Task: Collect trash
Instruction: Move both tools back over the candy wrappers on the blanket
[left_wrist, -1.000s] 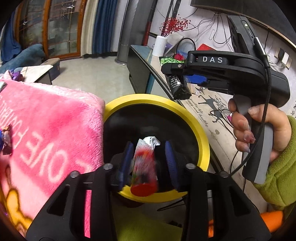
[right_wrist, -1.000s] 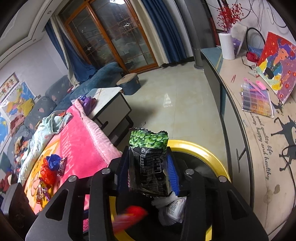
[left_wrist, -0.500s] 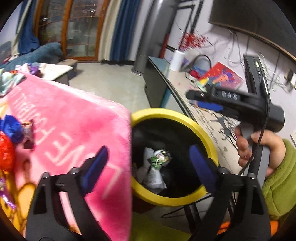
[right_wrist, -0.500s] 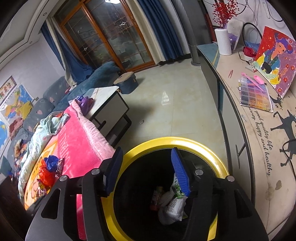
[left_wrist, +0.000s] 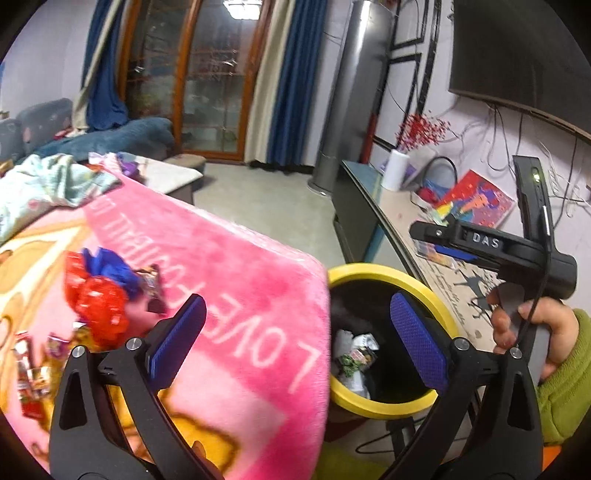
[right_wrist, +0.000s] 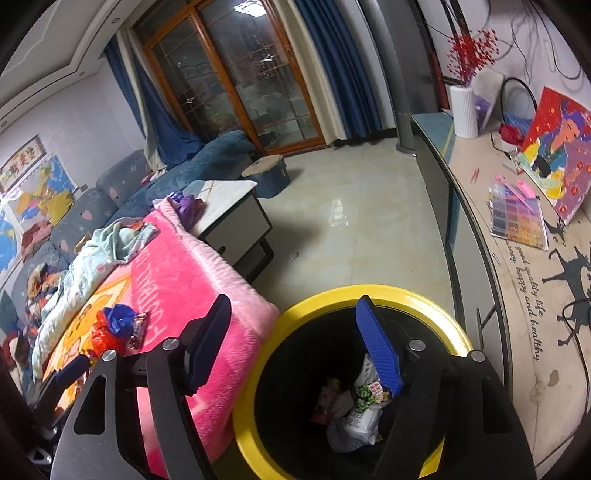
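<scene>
A black bin with a yellow rim (left_wrist: 369, 269) (right_wrist: 332, 295) stands beside a pink blanket (left_wrist: 236, 295) (right_wrist: 177, 280). Crumpled wrappers (left_wrist: 352, 360) (right_wrist: 354, 410) lie inside it. My left gripper (left_wrist: 295, 332) is open and empty, over the blanket's corner and the bin's left rim. My right gripper (right_wrist: 295, 339) is open and empty above the bin; it also shows in the left wrist view (left_wrist: 439, 243), held by a hand. A pile of red, blue and mixed wrappers (left_wrist: 103, 291) (right_wrist: 118, 325) lies on the blanket to the left.
A long counter (right_wrist: 524, 280) with a painting (right_wrist: 554, 151), a white vase (right_wrist: 463, 110) and cables runs along the right. A low side table (right_wrist: 229, 210) and a blue sofa (right_wrist: 207, 158) stand beyond the blanket. A crumpled cloth (left_wrist: 44, 184) lies on the blanket's far end.
Both grippers opened and dropped their wrappers into the bin: the left a red one, the right a green-black packet. The left gripper has since swung left towards the blanket.
</scene>
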